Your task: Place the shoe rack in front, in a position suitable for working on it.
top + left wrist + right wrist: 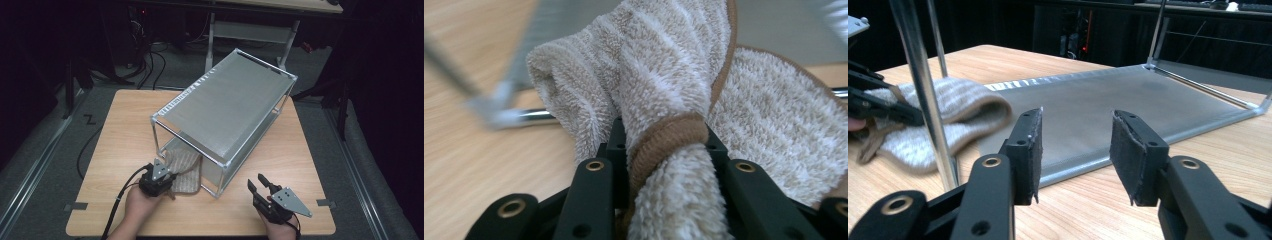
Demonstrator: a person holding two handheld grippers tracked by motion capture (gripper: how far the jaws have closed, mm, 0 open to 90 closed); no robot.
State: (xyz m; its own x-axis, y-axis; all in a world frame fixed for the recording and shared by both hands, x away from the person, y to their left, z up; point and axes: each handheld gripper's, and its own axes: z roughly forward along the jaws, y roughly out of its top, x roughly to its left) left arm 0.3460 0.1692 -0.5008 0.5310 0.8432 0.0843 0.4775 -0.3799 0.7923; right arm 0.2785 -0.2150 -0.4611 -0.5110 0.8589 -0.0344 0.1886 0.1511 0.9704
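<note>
The left tongs are clamped on a bunched fold of the towel – beige, with a brown hem. The towel lies on the surface near its front edge, at the open front end of the metal rack, partly under the rack's shelf. The right tongs stand apart with nothing between them, near the front right corner.
</note>
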